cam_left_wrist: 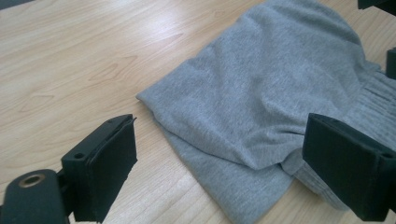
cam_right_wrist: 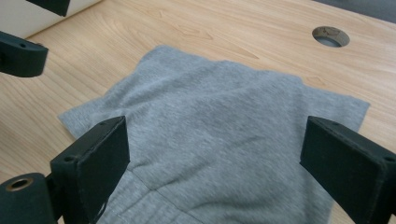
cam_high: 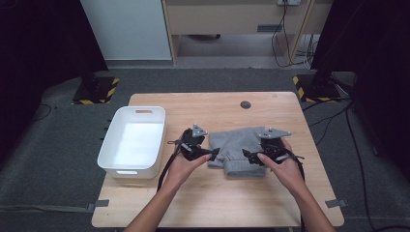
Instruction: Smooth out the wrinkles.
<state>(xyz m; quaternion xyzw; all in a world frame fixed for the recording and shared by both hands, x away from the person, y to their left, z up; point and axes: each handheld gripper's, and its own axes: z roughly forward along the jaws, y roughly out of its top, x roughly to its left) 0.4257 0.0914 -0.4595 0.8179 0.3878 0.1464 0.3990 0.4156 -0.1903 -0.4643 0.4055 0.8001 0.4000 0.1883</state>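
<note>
A folded grey knit garment [cam_high: 239, 147] lies on the wooden table [cam_high: 217, 203], right of centre. My left gripper [cam_high: 212, 153] hovers at the garment's left edge, and my right gripper [cam_high: 247, 155] is over its near right part. In the left gripper view the garment [cam_left_wrist: 261, 93] shows a folded corner and a ribbed hem between the wide-apart jaws of the left gripper [cam_left_wrist: 229, 163]; the pads touch nothing. In the right gripper view the right gripper [cam_right_wrist: 219, 163] is open above the flat grey garment [cam_right_wrist: 219, 112], with the left gripper's black jaw [cam_right_wrist: 21, 53] at the top left.
A white plastic bin [cam_high: 109, 140] stands empty on the table's left side. A round cable hole [cam_high: 245, 104] is near the far edge, also seen as the hole [cam_right_wrist: 330, 36] beyond the garment. Bare wood lies in front of the garment.
</note>
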